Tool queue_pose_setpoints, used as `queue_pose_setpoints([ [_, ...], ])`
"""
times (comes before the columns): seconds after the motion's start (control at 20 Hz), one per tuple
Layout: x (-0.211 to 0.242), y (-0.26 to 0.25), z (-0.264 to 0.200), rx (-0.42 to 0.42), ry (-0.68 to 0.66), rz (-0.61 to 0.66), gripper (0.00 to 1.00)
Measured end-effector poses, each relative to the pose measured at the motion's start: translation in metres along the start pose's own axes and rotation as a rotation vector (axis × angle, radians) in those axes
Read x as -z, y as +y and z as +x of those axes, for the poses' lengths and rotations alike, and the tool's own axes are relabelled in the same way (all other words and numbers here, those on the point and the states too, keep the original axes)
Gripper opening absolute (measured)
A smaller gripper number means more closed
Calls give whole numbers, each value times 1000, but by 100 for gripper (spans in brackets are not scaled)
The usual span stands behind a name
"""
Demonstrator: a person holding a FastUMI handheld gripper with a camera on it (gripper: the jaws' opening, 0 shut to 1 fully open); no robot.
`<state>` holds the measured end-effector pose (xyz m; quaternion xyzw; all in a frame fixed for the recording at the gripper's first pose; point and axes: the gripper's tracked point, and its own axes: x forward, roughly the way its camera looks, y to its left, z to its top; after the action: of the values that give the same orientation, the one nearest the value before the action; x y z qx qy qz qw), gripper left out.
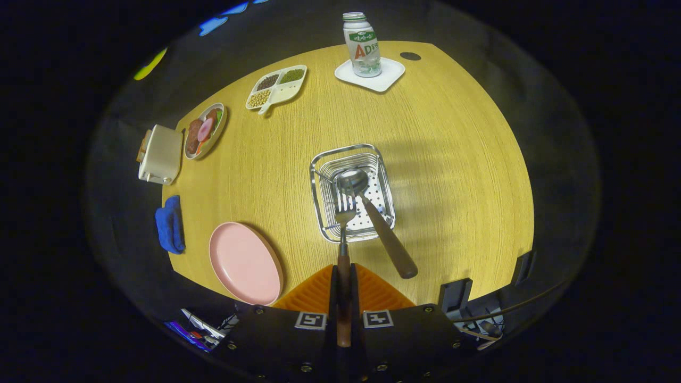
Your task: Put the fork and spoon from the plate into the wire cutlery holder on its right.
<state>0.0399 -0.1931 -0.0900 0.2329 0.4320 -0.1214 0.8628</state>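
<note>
Gripper view: pink plate (245,263) lower left on table (452,159), bare. At centre, wire cutlery holder (352,191) with spoon (375,218) inside, handle leaning out over the near rim to the right. Claw (343,290) at bottom centre clamps the fork (344,234) handle, tines over the holder.

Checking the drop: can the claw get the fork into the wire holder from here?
Probably yes. The claw is shut on the fork, whose tines already hang over the wire holder; the spoon leans along the right, leaving the left free.
</note>
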Motion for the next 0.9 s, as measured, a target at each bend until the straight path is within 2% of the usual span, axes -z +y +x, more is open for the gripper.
queue_pose_setpoints([
  [0.2,-7,0,-12,-8,-28,8,17],
  [0.25,-7,0,-14,-9,-35,5,21],
  [0.45,-7,-1,-25,-13,-61,3,21],
  [0.9,-36,-4,-57,29,-252,-33,21],
])
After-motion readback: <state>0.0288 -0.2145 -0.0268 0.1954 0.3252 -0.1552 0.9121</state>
